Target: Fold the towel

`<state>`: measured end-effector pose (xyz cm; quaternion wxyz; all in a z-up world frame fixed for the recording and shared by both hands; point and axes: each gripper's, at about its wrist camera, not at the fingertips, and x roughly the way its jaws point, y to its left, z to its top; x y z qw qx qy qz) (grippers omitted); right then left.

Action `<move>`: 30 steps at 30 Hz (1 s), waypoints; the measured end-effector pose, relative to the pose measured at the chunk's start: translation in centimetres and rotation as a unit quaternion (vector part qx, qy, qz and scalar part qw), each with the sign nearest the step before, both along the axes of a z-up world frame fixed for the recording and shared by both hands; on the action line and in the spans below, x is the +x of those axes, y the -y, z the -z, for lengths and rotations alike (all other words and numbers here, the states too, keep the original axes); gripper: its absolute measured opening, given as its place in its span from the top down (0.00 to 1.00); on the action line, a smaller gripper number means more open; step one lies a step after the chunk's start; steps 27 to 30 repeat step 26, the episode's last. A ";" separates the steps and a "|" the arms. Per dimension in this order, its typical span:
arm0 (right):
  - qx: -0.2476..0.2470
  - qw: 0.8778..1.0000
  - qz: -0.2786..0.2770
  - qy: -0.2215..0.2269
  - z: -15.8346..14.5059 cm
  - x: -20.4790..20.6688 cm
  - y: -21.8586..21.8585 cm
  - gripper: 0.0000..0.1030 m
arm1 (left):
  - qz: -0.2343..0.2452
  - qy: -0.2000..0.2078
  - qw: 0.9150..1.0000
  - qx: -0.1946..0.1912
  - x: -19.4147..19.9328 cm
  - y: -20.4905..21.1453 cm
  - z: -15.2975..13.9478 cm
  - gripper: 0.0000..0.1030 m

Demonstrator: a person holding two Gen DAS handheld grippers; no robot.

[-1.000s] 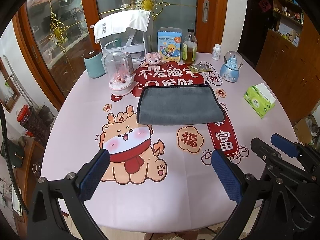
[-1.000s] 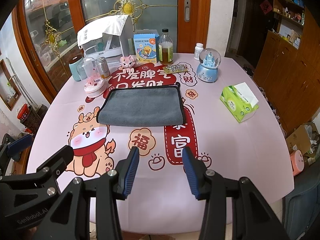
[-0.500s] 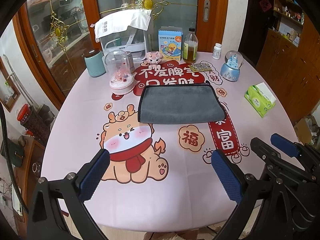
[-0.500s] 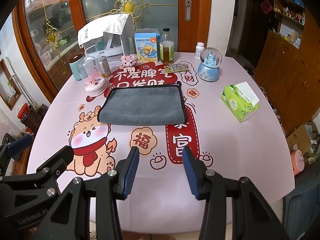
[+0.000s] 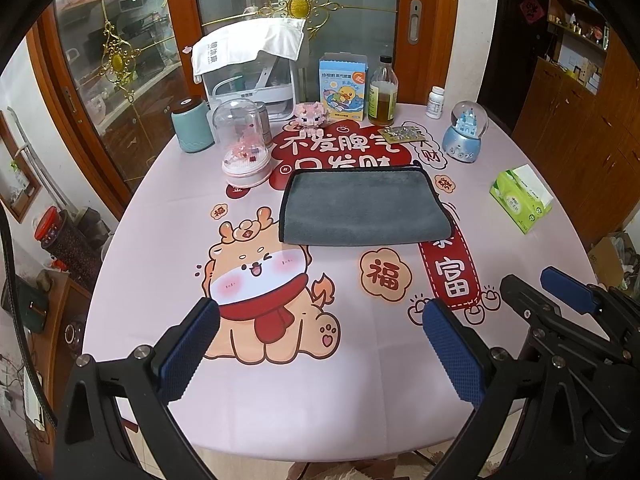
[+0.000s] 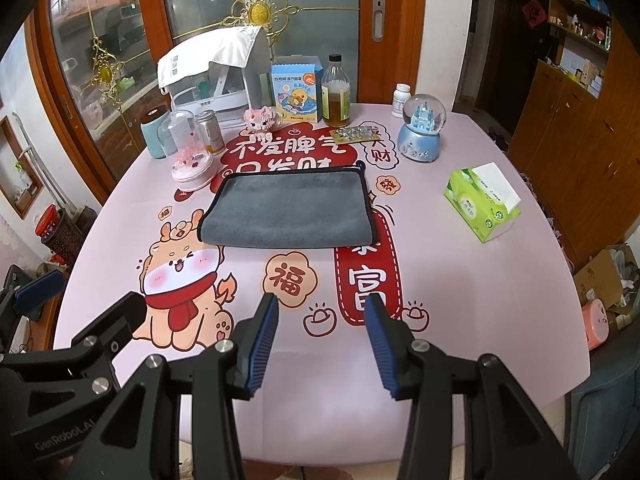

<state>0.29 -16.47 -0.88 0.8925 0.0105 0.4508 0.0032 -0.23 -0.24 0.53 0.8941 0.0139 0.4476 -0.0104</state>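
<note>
Left gripper (image 5: 320,344), jaws spread wide and empty, and right gripper (image 6: 322,340), jaws parted more narrowly and likewise empty, both held above the near edge of the counter (image 5: 280,412), well apart from the towel (image 5: 362,208). The towel, grey with a dark bound edge, lies flat at the counter's centre as a smooth folded rectangle, its long axis running left to right across both views, its fold along the near side. Beyond it: a domed ornament (image 5: 244,148), a snow globe (image 5: 464,132) and, to the right, a green tissue pack (image 5: 520,200).
</note>
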 end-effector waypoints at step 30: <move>-0.001 1.000 0.000 -0.002 0.3 -0.2 -0.2 0.56 | -0.001 -0.001 1.000 0.000 -0.1 -0.2 0.1 0.02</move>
